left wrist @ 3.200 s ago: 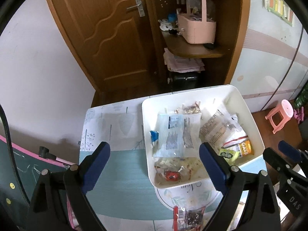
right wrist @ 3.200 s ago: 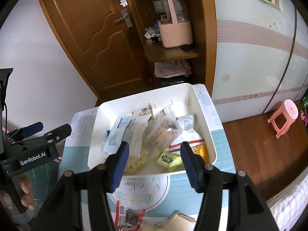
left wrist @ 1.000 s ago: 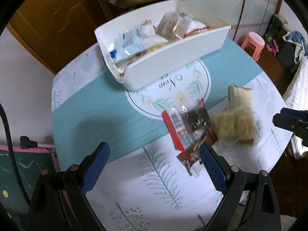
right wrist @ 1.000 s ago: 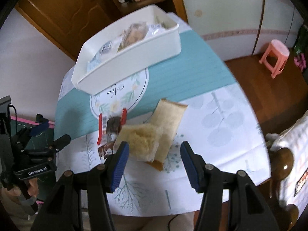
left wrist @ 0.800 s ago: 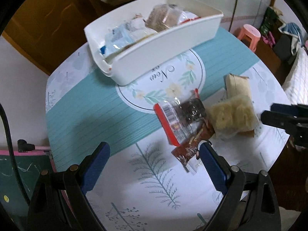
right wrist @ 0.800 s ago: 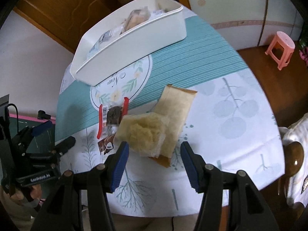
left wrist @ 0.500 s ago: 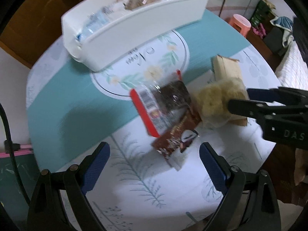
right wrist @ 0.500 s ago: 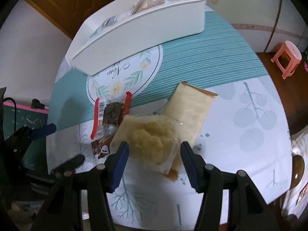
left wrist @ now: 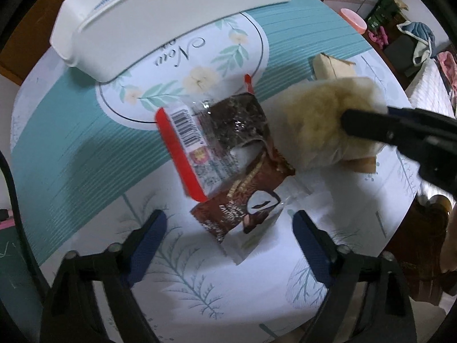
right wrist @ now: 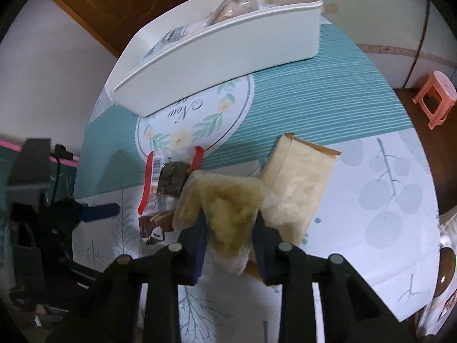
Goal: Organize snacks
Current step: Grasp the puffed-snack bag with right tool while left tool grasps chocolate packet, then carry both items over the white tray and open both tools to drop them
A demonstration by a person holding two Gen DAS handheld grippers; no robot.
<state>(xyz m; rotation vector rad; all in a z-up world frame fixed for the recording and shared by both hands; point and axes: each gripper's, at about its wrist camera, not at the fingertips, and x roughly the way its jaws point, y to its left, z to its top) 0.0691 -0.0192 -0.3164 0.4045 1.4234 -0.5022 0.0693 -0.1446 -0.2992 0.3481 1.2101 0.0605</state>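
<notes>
Table [right wrist: 357, 114] carried a white bin [right wrist: 228, 48] of snacks at its far side. Nearer lay a tan packet [right wrist: 300, 183], a red-edged clear packet [left wrist: 194, 154] and a brown wrapper [left wrist: 242, 208]. Right gripper [right wrist: 228, 237] was clamped on a pale yellow snack bag [right wrist: 225, 200]. Left gripper [left wrist: 228, 245], jaws wide apart, held nothing above the brown wrapper.

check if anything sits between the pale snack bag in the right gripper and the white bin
Nothing visible blocks it. The right gripper is shut on the pale snack bag, and only bare tablecloth lies between it and the white bin. The bin's near wall stands up, so the bag must go over it.
</notes>
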